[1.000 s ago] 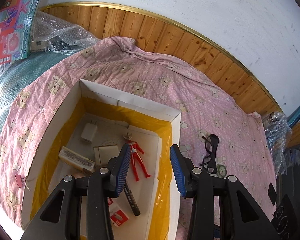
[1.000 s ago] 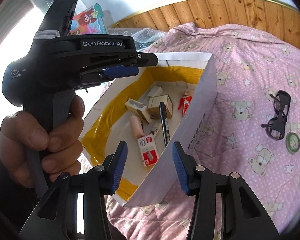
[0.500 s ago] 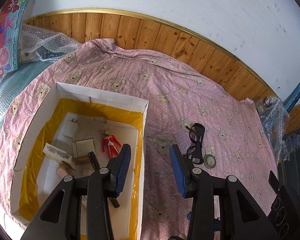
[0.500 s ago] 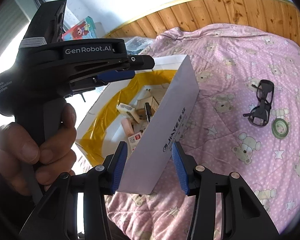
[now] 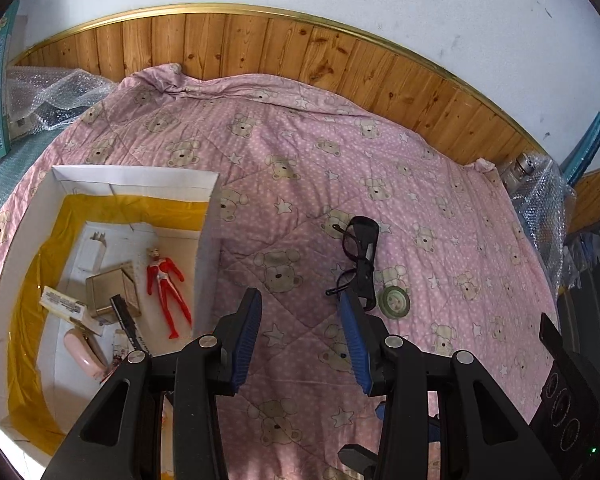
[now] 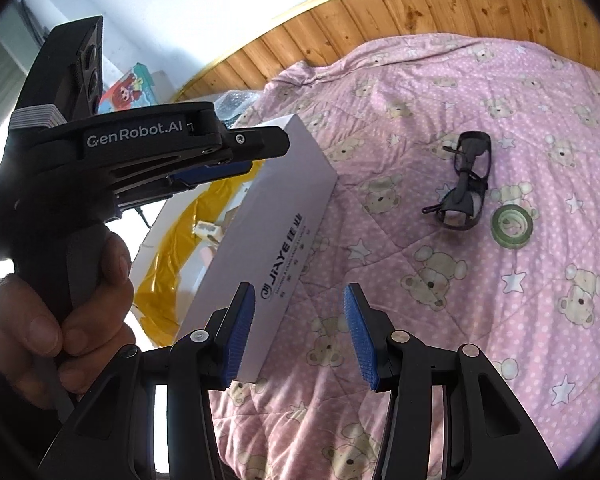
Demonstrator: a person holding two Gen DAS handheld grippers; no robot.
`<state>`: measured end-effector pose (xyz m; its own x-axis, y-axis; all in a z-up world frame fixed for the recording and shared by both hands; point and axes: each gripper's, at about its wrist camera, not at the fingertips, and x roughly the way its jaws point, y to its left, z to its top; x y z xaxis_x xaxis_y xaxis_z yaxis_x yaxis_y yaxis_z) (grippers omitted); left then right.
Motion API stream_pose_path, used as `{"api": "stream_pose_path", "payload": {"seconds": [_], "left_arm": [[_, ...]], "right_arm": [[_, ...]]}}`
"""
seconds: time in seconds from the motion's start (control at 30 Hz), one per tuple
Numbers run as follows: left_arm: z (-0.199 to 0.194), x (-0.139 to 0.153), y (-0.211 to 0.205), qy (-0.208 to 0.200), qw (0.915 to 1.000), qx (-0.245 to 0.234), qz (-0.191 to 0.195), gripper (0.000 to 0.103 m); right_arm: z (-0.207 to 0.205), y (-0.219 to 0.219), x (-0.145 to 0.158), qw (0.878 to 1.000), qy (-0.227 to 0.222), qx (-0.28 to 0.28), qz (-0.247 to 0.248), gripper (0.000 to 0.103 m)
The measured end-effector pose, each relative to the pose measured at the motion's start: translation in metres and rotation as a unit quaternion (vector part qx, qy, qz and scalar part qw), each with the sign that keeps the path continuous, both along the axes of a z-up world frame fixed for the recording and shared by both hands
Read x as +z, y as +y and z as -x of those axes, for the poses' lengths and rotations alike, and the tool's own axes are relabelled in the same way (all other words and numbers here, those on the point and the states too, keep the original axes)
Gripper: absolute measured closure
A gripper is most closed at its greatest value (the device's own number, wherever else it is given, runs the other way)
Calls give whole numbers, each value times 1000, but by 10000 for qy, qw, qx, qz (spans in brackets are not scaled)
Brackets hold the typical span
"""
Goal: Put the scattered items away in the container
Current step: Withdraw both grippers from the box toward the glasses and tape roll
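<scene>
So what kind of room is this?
Probably a bedroom: a pink bear-print quilt spreads over a bed against a wood-panelled wall, with a white cardboard box on it.

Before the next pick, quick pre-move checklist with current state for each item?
1. Left gripper open and holding nothing: ok.
2. Right gripper open and holding nothing: ok.
3. Items left outside: black-framed glasses and a green tape roll lie on the pink bear-print quilt: not ok, still to tidy.
4. Glasses apart from the tape roll: cannot tell, they look close or touching.
5. White cardboard box with yellow lining open with free floor space: ok; the red toy figure and other small items leave room.
6. Path from left gripper to glasses unobstructed: ok.
</scene>
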<state>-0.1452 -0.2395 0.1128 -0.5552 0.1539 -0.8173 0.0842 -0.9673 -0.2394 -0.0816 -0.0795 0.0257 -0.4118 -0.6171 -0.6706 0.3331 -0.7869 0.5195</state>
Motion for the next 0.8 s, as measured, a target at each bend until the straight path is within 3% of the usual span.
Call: {"api": "stream_pose_path", "payload": {"seconds": [0.43, 0.8], "left_arm": [[45, -39, 60, -406, 9979, -509, 12, 61], [75, -66, 84, -701, 9954, -655, 49, 61]], "right_arm": [[33, 67, -32, 9970, -350, -692, -25, 53], [57, 94, -51, 9944, -513, -924, -58, 53]]}}
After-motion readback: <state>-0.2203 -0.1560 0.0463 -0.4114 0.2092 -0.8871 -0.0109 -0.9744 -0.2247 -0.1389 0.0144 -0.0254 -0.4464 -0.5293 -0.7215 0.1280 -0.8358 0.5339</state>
